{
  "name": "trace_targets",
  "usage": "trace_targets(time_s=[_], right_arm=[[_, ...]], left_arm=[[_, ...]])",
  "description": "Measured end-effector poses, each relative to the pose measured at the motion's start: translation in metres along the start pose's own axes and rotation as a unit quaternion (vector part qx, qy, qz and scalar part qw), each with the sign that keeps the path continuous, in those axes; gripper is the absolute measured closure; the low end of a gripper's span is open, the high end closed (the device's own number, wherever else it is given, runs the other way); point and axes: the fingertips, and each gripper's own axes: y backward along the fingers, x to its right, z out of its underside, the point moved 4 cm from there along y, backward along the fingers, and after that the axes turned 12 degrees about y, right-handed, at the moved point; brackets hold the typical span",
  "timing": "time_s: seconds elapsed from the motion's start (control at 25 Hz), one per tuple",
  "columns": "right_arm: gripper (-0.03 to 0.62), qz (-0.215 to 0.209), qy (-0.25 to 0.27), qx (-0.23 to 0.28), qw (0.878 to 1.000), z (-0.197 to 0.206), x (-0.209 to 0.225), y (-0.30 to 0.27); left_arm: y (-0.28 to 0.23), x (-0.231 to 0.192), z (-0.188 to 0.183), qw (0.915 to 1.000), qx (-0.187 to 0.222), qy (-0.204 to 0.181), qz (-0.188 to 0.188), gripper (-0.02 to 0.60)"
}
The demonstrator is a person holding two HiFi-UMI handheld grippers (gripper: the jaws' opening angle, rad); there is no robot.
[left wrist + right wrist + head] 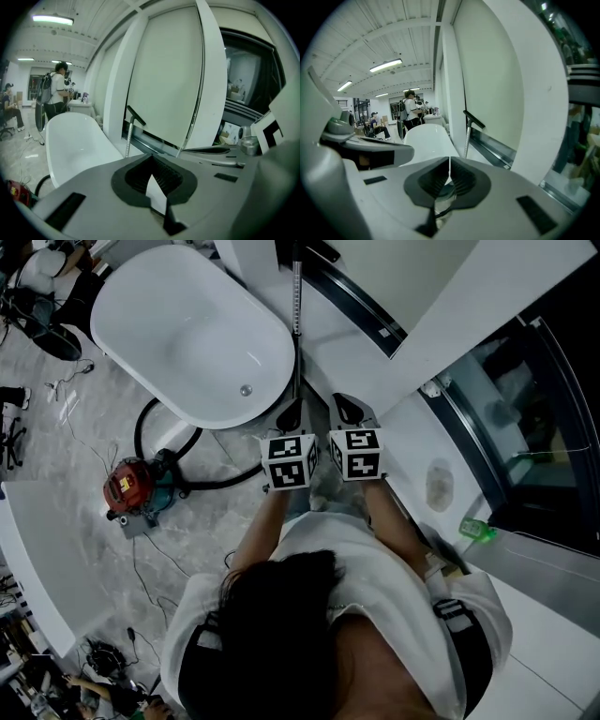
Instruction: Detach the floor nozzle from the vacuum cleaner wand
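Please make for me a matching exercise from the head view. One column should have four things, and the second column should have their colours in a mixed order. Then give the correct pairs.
Things:
1. bathtub
2. vacuum cleaner body
3. hose
4. bottle

Colours:
A. green
B. black
C. white
D. red

Pairs: 1-C; 2-D; 3-B; 4-A

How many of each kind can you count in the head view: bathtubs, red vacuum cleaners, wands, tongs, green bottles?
Bathtub: 1
Red vacuum cleaner: 1
Wand: 1
Tongs: 2, left tongs and right tongs
Green bottle: 1
Total: 6
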Motion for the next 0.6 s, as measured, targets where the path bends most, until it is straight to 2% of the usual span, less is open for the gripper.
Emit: trace_targets(time_s=[0.6], right_arm=[[0.577, 0.001, -0.005, -0.028, 1.000, -0.016, 0.004, -0.065]], left_arm=[[-0.054, -0.037, -0.030, 0.9996, -0.020, 0.010, 0.015, 0.577]])
